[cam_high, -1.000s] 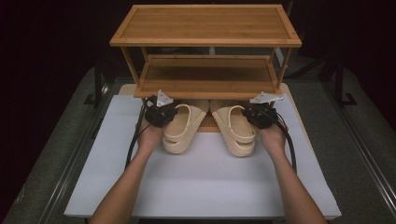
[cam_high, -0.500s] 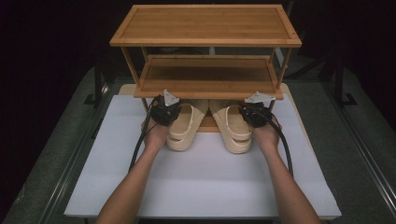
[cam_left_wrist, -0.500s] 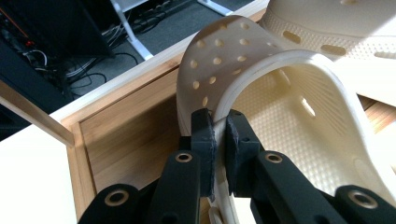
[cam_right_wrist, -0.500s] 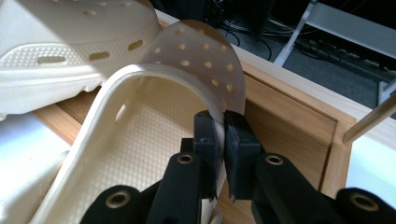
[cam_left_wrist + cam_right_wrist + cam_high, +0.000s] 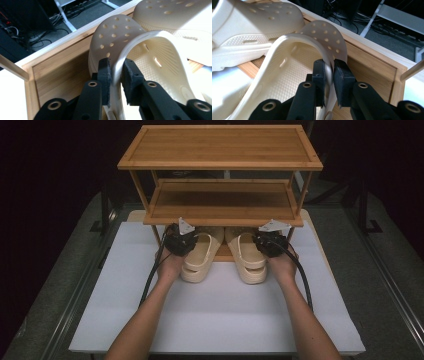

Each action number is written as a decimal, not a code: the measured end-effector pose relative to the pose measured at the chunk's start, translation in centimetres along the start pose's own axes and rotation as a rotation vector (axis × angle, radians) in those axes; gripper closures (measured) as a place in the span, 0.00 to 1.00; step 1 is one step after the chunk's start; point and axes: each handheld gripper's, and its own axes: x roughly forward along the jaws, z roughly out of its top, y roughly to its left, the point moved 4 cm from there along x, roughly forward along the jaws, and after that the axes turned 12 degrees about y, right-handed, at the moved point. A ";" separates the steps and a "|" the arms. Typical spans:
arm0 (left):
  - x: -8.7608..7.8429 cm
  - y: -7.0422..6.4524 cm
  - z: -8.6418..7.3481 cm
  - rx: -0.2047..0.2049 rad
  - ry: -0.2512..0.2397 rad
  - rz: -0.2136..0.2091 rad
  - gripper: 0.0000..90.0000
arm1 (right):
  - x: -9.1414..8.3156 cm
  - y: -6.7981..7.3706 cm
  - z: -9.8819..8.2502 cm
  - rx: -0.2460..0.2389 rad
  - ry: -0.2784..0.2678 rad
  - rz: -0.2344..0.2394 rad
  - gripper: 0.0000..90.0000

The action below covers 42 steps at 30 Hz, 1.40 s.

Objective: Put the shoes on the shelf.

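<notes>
While both hands reach forward across the white surface, each pair of tongs is clamped on a cream clog. The left tongs pinch the heel strap of the left clog, one black pad on either side of the thin band, with the perforated toe cap rising just beyond them. The right tongs grip the right clog in the same way, their pads squeezed on the strap near its outer side.

From the high view, the left tongs and right tongs sit at the outer flanks of the pair, the left clog and right clog lying side by side, close together between them. Both clogs point toes-first under the bamboo shoe rack, their fronts resting on its bottom shelf while the heels lie out on the white surface.
</notes>
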 end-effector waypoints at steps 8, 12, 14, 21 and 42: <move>-1.7 0.8 -0.4 -0.024 0.022 -0.117 0.63 | -1.7 -0.2 -0.1 0.026 -0.012 0.103 0.67; -3.1 1.0 -0.6 -0.035 0.011 -0.170 0.53 | -3.2 -0.3 -0.5 0.029 0.009 0.175 0.55; -4.0 1.2 -0.8 -0.019 0.014 -0.186 0.51 | -3.6 -0.3 -0.6 0.027 0.015 0.186 0.53; -6.9 1.4 -2.0 -0.016 0.001 -0.280 0.28 | -6.5 -0.3 -1.6 0.020 -0.007 0.234 0.40; -6.3 0.0 -10.7 0.062 0.144 -0.354 0.01 | -6.6 1.0 -9.7 -0.021 0.110 0.322 0.12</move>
